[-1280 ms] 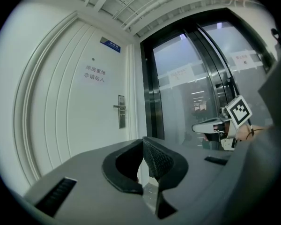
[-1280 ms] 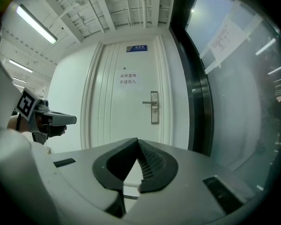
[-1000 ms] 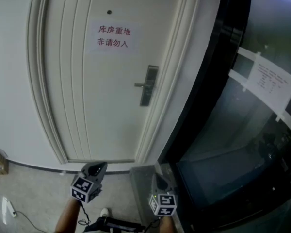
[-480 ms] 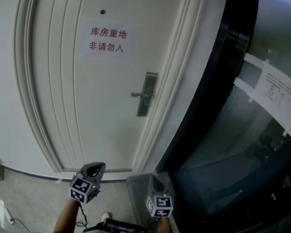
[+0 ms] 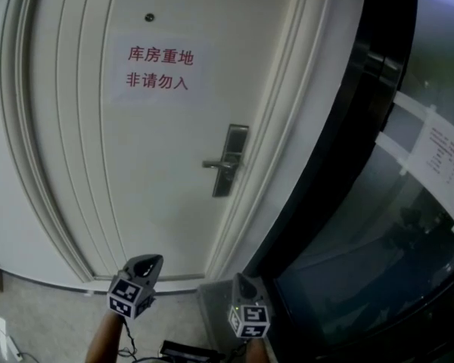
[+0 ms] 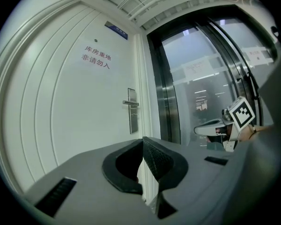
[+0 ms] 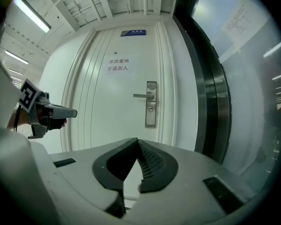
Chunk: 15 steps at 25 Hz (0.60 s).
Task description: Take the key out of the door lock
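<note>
A white door (image 5: 136, 142) carries a silver lock plate (image 5: 229, 159) with a lever handle (image 5: 214, 164). The plate also shows in the right gripper view (image 7: 151, 104), with a small round keyhole (image 7: 151, 109) under the handle. Any key there is too small to make out. My left gripper (image 5: 147, 261) and right gripper (image 5: 239, 280) hang low, well short of the door and below the lock. Both are shut with nothing between their jaws. The left gripper (image 6: 143, 142) faces the door from the left, and the right gripper (image 7: 137, 142) faces the lock plate.
A paper sign with red characters (image 5: 159, 67) is stuck above the lock. A dark-framed glass wall (image 5: 378, 203) with taped notices (image 5: 443, 150) stands to the door's right. A grey bin-like box (image 5: 216, 308) sits on the floor by the door frame.
The head view has closed in on the door, so the sign and lock plate look larger and sit lower. Both grippers have stayed low and shut.
</note>
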Available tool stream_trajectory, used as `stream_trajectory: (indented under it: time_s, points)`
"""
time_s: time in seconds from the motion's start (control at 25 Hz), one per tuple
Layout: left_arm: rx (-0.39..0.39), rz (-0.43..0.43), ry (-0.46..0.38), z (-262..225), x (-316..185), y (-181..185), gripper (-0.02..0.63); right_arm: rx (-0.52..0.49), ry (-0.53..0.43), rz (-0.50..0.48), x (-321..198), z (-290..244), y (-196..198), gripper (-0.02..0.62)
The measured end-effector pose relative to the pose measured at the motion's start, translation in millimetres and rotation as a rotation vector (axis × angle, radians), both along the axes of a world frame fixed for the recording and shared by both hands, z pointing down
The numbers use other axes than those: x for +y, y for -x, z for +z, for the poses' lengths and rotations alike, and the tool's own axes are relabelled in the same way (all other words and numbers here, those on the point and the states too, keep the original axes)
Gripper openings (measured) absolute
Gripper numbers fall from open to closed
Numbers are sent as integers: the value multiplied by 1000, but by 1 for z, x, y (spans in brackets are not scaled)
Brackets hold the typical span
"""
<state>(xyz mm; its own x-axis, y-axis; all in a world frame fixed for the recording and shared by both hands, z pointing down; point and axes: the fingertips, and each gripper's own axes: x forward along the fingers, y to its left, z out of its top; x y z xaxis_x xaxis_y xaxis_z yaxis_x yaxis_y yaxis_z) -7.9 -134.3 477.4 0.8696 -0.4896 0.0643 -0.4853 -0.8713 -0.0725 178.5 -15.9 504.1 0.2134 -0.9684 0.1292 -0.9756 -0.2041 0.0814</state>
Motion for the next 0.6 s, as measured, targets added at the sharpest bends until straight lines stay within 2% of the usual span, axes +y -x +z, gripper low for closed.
stream_trajectory:
  time_s: [0.24, 0.6]
  points:
    - [16, 17, 4, -4, -54, -9, 9, 3, 11, 34, -43, -2, -7, 12]
    - [16, 71, 7, 5, -99, -36, 9, 14, 4, 99, -78, -5, -26, 11]
